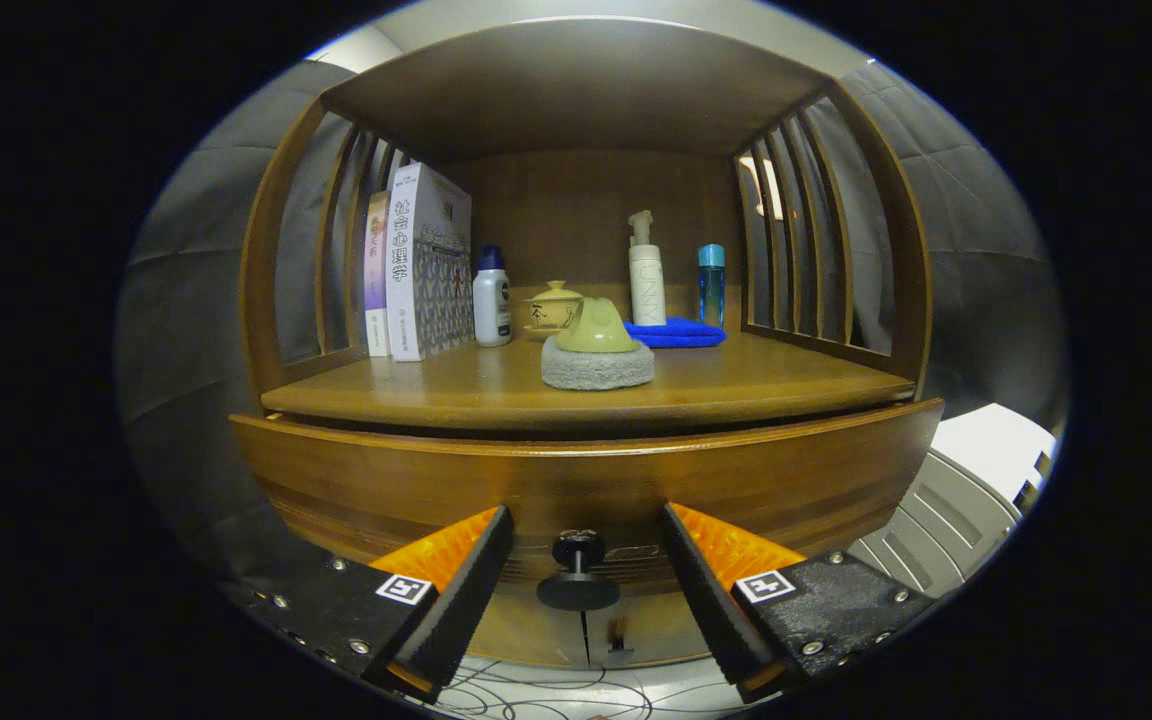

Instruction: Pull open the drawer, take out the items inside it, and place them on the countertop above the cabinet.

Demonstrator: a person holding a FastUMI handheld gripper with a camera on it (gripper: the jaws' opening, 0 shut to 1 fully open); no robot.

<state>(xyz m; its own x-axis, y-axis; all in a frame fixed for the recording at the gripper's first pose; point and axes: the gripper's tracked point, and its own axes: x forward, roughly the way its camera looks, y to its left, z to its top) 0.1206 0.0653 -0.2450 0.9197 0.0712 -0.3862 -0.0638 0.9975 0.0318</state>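
Gripper (584,560) fingers apart, straddling dark drawer knob (578,572) w/o touching it, knob on wooden drawer front (436,485), drawer looks closed, countertop (496,385) above it w/ grey sponge (597,365) under yellow-green lid, behind: books (423,265), teacup, bottles, blue cloth (681,333).

Two books (414,265) standing upright at the shelf's left end, against the slatted side (336,250). Just right of them, a white bottle with a blue cap (491,298). Further right, a small yellow lidded tea bowl (553,308) near the back wall. In front of it, a grey scrubbing pad with a yellow-green handle (597,350). Behind that, a white pump bottle (646,272) and a slim blue bottle (711,284), with a folded blue cloth (681,333) lying before them.
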